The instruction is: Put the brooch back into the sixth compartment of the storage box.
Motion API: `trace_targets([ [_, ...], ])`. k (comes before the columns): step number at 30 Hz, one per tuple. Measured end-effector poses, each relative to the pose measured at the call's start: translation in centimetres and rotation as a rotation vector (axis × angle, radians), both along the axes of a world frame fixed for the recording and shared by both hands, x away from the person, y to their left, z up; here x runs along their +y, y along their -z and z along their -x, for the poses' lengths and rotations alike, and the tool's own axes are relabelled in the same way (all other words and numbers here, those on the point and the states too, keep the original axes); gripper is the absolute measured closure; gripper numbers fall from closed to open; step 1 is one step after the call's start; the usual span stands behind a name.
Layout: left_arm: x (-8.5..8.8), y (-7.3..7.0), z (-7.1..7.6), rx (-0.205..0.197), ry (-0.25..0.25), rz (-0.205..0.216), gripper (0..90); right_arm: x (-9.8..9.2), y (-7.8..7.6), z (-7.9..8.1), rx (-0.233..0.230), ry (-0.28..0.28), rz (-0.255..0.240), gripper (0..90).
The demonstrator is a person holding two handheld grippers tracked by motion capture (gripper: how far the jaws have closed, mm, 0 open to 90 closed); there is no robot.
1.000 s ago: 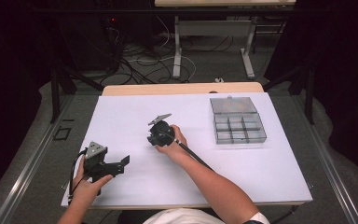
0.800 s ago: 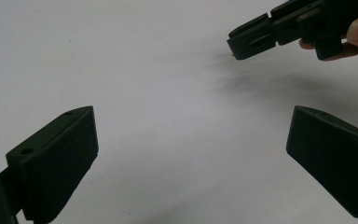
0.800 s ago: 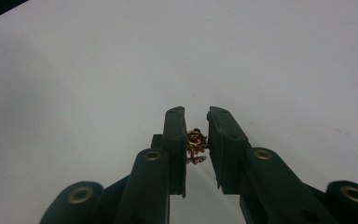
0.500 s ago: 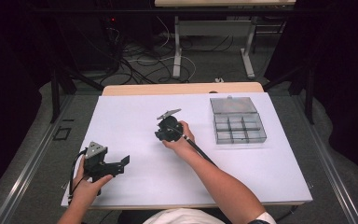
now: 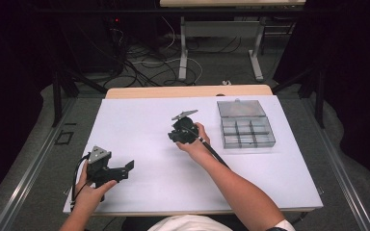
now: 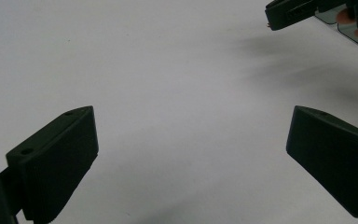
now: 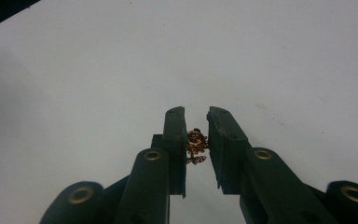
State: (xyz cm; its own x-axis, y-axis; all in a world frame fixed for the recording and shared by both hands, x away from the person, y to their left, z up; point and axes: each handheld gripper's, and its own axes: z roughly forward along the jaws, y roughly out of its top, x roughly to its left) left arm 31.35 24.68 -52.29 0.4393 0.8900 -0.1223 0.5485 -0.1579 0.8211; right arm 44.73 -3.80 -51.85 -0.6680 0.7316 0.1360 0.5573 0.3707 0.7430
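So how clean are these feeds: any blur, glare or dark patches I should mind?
High view: the white table is evenly lit with no glare, and the surroundings are dark. Left gripper view: soft shadows at upper right under the right gripper, with its own near jaws slightly soft. Right gripper view: the gold chain between the jaws is small and a bit blurred, and the top left corner is black.
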Motion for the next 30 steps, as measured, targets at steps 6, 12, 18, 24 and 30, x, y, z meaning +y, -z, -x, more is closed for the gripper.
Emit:
trace_targets([
  [6,0.0,0.0,0.0,0.0,0.0,0.0,2.3,-1.2,-0.4,-0.1,-0.001,0.029,-0.01,77.4],
  [12,0.0,0.0,0.0,0.0,-0.001,-0.001,2.3,-2.5,-0.9,-0.2,-0.005,0.05,-0.015,77.4],
  [18,0.0,0.0,0.0,0.0,-0.003,0.0,2.3,-4.0,-1.3,-0.1,-0.006,0.073,-0.032,77.4],
  [24,0.0,0.0,0.0,0.0,-0.004,0.0,2.3,-5.5,-1.6,-0.2,-0.011,0.095,-0.027,77.4],
  [30,-0.1,0.1,0.0,0.001,-0.004,-0.001,2.3,-6.8,-1.9,-0.3,-0.015,0.119,-0.032,77.4],
])
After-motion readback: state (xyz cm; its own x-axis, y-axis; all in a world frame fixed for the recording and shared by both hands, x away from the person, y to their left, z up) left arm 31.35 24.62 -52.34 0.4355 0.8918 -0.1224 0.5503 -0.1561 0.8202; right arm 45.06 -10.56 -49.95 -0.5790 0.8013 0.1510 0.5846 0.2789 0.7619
